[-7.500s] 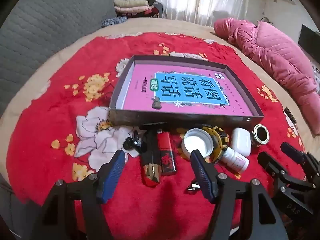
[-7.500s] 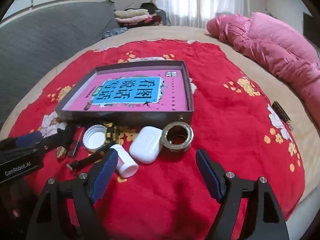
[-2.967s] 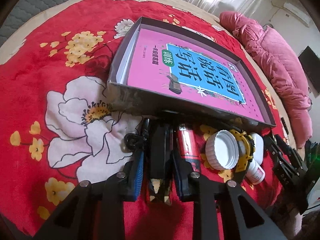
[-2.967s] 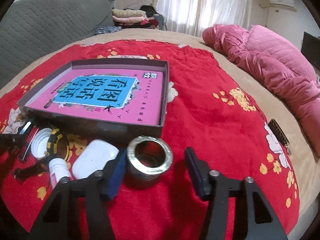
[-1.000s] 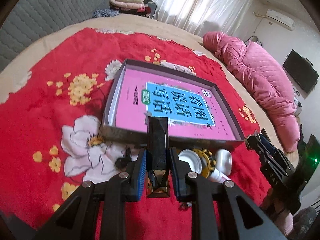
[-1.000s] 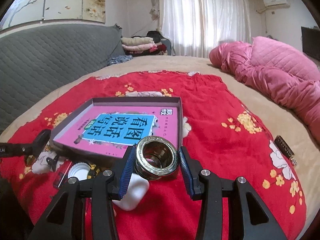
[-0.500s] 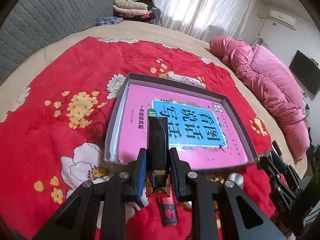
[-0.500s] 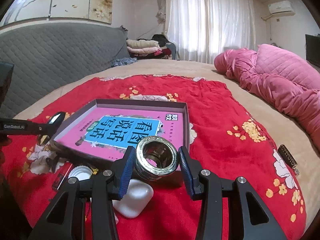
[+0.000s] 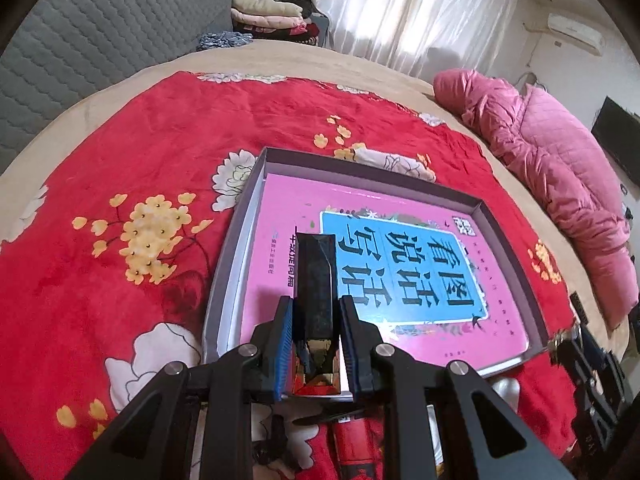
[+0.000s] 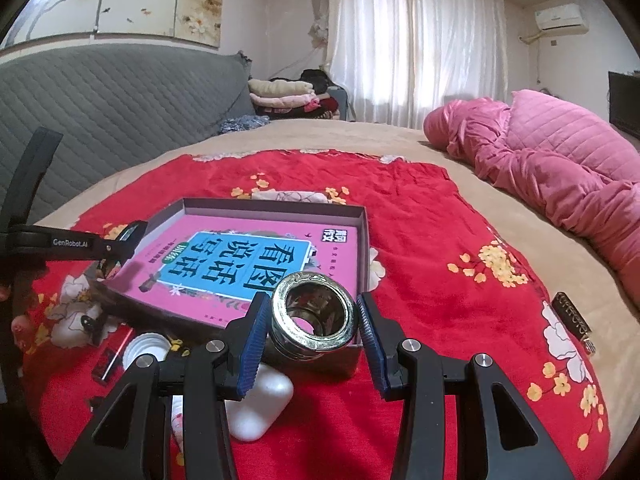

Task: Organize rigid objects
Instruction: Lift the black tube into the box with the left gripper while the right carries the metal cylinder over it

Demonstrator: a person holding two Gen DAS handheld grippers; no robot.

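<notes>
Your left gripper clamps a stiff dark bar by its near end. Right gripper clamps a hard, slippery metal ring across its sides.

A grey quilted headboard stands behind the bed. White curtains cover a bright window, and daylight comes through them. An air conditioner hangs on the pale wall. A dark television is at the right edge. A floral painting hangs above the headboard.
</notes>
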